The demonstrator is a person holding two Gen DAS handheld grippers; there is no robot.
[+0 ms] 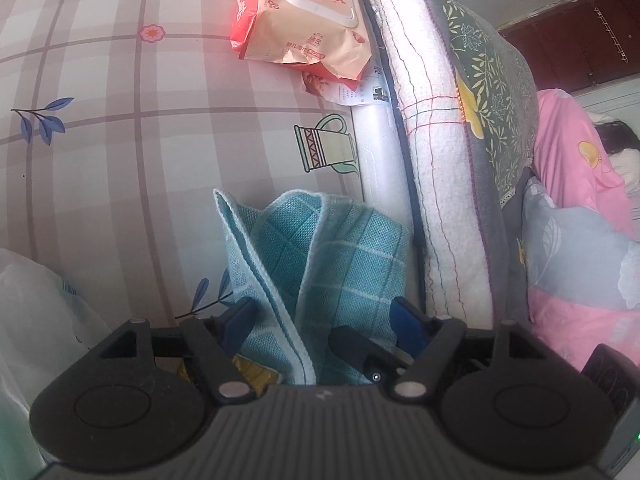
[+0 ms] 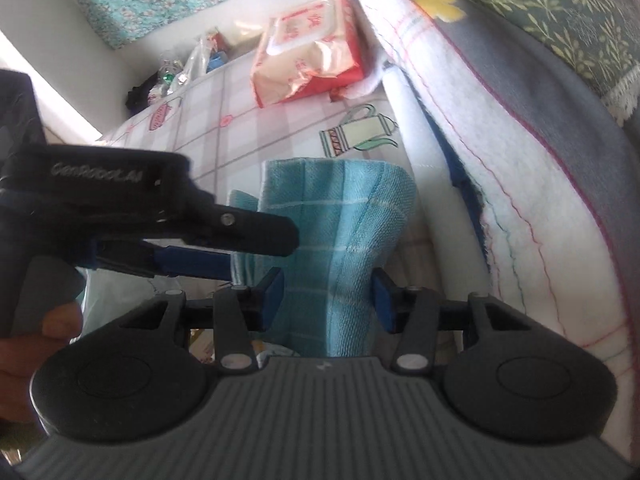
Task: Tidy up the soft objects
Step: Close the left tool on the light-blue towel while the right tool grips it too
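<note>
Bed, checked sheet (image 1: pixel 120 120); wipes pack (image 1: pixel 304 20) beside folded blankets (image 1: pixel 432 140). Teal towel (image 2: pixel 352 216) bunched, unfolded, between both grippers. Left gripper (image 1: pixel 320 320) jaws pinching towel; right gripper (image 2: pixel 328 300) jaws apart, straddling towel. Folding apparently barely begun.

Towel (image 1: pixel 320 256) before wipes pack (image 1: pixel 308 16)

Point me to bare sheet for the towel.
Free: checked sheet left of the wipes pack and the towel. Crowded: right side, where the folded blankets stack up, and lower left by the plastic bag.
</note>
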